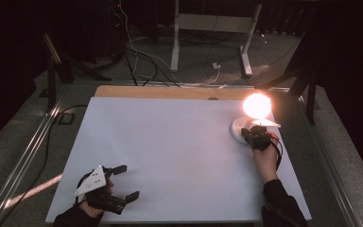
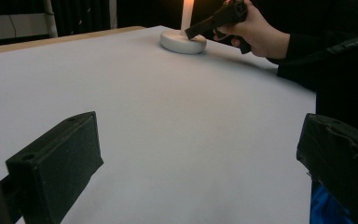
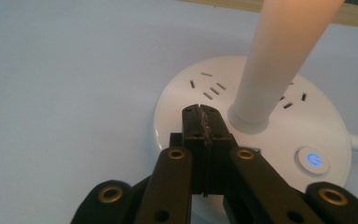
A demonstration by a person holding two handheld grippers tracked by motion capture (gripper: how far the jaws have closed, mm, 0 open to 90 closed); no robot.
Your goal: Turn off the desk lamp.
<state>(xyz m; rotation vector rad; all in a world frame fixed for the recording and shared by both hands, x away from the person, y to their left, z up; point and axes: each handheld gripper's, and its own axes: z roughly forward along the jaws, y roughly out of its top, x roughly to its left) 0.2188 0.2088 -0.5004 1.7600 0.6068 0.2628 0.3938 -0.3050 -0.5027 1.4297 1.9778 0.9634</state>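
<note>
A lit desk lamp is glowing near the far right corner of the bench, and you are holding your right gripper at its base.

Your right gripper (image 3: 200,122) is resting its jaws pressed shut, with nothing between them, over the lamp base (image 3: 205,86), just beside the stem (image 3: 279,60) and near the blue-lit power button (image 3: 312,159). Your left gripper (image 1: 123,182) is sitting near the bench's (image 1: 170,142) near left corner, jaws spread wide and empty. The lamp is standing on a round white base with socket slots, and a cord seems to be leaving its side. The base looks hard, smooth and probably heavy enough to stay put; the stem looks the better place to grip, while the glowing head (image 1: 256,105) is likely fragile and warm.
</note>
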